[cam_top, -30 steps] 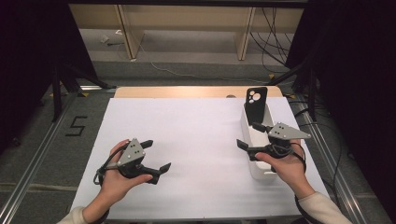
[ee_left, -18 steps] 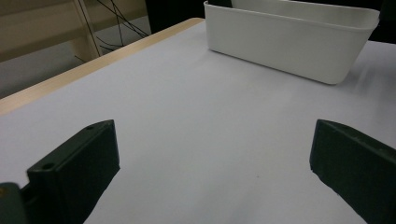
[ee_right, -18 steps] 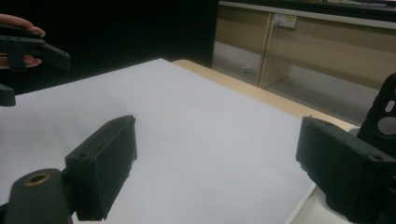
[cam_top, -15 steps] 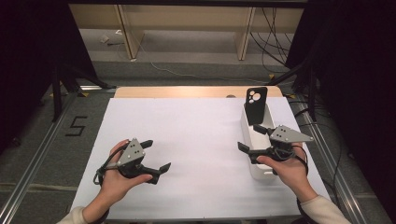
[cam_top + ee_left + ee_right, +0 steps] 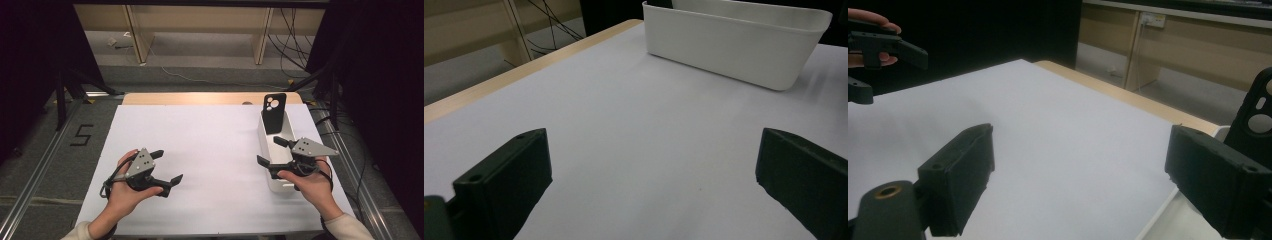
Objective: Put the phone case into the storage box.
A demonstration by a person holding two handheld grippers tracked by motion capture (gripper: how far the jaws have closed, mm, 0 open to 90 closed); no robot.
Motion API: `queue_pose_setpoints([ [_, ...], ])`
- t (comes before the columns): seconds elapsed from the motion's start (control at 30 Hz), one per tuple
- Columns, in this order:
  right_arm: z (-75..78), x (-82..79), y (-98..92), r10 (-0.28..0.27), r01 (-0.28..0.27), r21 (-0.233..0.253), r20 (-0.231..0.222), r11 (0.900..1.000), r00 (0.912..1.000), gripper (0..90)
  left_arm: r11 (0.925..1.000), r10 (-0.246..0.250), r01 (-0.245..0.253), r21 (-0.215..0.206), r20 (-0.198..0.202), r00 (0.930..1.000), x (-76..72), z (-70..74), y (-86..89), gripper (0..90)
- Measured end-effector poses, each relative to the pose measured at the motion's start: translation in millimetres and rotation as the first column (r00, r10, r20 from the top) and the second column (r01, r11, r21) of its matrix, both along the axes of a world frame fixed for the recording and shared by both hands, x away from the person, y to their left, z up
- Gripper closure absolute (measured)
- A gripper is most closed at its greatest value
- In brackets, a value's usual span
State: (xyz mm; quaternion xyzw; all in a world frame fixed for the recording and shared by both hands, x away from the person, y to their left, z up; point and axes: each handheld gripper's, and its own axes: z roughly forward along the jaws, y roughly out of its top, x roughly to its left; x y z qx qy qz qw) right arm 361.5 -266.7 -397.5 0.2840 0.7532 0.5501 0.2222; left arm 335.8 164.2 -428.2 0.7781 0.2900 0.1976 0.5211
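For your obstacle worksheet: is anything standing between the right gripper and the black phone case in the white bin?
Nothing visible does. The right gripper, fingers open, sits over the near part of the white bin; the black phone case stands propped at the bin's far end, with only bare bin interior between them.

Not much moved, tbh. Your right gripper point(image 5: 267, 151) drifted tiny bit toward near edge over white bin point(image 5: 267, 131), jaws same wide gap. Grey plate point(image 5: 311, 147) on top tipped slightly, far-right corner pointing more to right. Your right hand point(image 5: 309, 184) slid near with it. Rest of change too small to tell from high view.
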Motion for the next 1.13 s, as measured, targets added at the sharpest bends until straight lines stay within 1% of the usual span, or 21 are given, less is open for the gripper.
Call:
queue_pose_setpoints([
  [0.63,-3.3,-8.8,-4.5,0.008,-0.008,0.003,0.008,1.000,0.9999,13.5,1.0000,0.000,0.000,-0.001,0.000,1.0000,0.0,-0.1,-0.1,1.0],
  [1.13,-4.3,-7.9,-4.8,-0.002,0.002,0.009,0.005,1.000,1.0000,13.6,1.0000,-0.005,0.005,0.000,-0.010,0.9999,0.7,-0.2,-0.5,1.0],
])
